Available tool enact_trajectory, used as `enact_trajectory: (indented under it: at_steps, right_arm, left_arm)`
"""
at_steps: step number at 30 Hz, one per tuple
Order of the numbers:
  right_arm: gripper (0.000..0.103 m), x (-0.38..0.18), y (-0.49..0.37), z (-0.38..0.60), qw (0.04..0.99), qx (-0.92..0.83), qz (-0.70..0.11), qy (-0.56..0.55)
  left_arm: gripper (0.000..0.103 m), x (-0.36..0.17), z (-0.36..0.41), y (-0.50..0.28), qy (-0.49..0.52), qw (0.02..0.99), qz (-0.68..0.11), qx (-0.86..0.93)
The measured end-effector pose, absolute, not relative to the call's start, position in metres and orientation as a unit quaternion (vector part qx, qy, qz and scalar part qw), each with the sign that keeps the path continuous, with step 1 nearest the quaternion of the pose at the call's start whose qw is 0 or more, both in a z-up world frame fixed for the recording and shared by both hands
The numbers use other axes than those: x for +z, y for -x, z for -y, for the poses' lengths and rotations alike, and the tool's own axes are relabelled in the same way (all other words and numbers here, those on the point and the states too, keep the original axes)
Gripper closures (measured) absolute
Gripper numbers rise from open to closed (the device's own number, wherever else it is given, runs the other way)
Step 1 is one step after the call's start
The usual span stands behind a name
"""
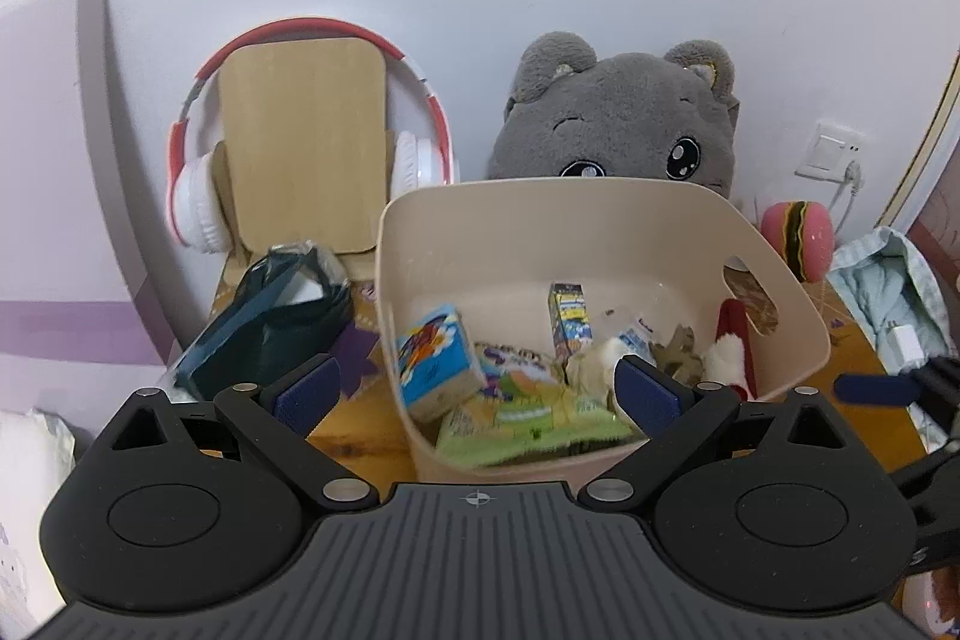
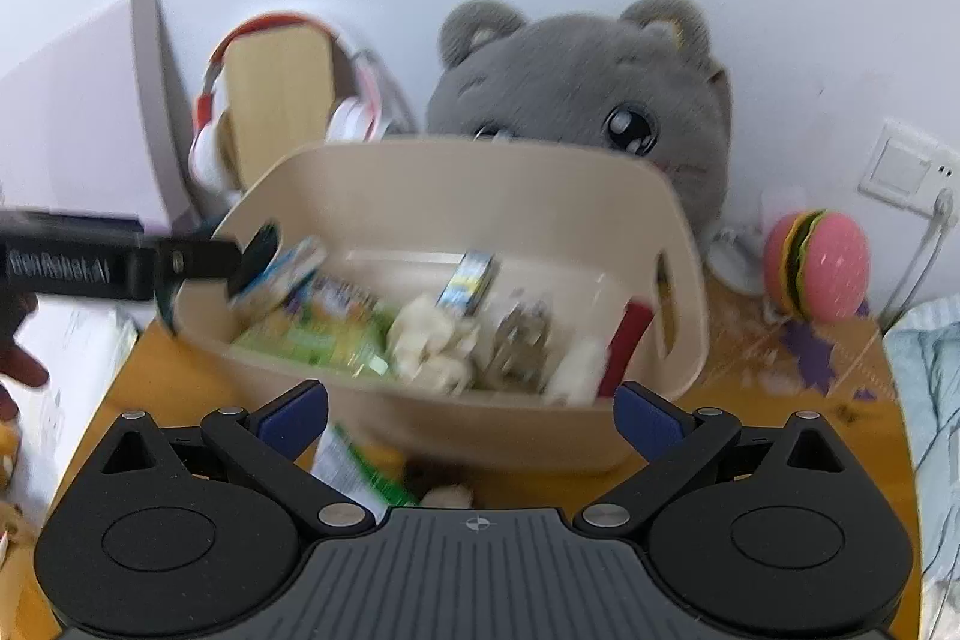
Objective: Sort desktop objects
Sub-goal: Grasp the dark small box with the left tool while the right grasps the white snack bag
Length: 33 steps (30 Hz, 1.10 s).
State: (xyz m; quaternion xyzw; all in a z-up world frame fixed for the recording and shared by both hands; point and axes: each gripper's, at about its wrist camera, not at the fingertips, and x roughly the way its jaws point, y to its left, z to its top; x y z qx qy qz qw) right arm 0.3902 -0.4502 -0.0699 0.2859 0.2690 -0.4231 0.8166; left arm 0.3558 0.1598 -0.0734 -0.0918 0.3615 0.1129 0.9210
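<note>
White wall behind, wooden desk below. At left, headphones hung over a wooden stand, likely for storage; dark bag beside. Centre: beige bin gathering sorted clutter — blue box, green packets, small carton; print too blurred to read. Plush cat propped behind, burger toy at right. Left gripper spread wide, empty, straddling the near rim. Right gripper likewise released; another green packet below it on the desk, probably next. "GenRobot.AI", mirrored, on the left gripper's side.

Wooden desk: beige bin, burger toy, black bag, headphone stand.
</note>
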Motion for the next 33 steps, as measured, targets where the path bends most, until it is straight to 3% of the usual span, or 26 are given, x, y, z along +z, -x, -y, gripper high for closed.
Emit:
enact_trajectory:
  at_steps: [16, 33]
  right_arm:
    - [0.0, -0.103, -0.415, 0.415, 0.8, -0.416, -0.314, -0.297]
    - [0.0, -0.12, -0.391, 0.42, 0.749, -0.485, -0.326, -0.311]
  left_arm:
    - [0.003, -0.138, -0.138, -0.288, 0.122, 0.888, -0.434, 0.085]
    - [0.003, -0.188, -0.09, -0.316, 0.106, 0.865, -0.488, 0.045]
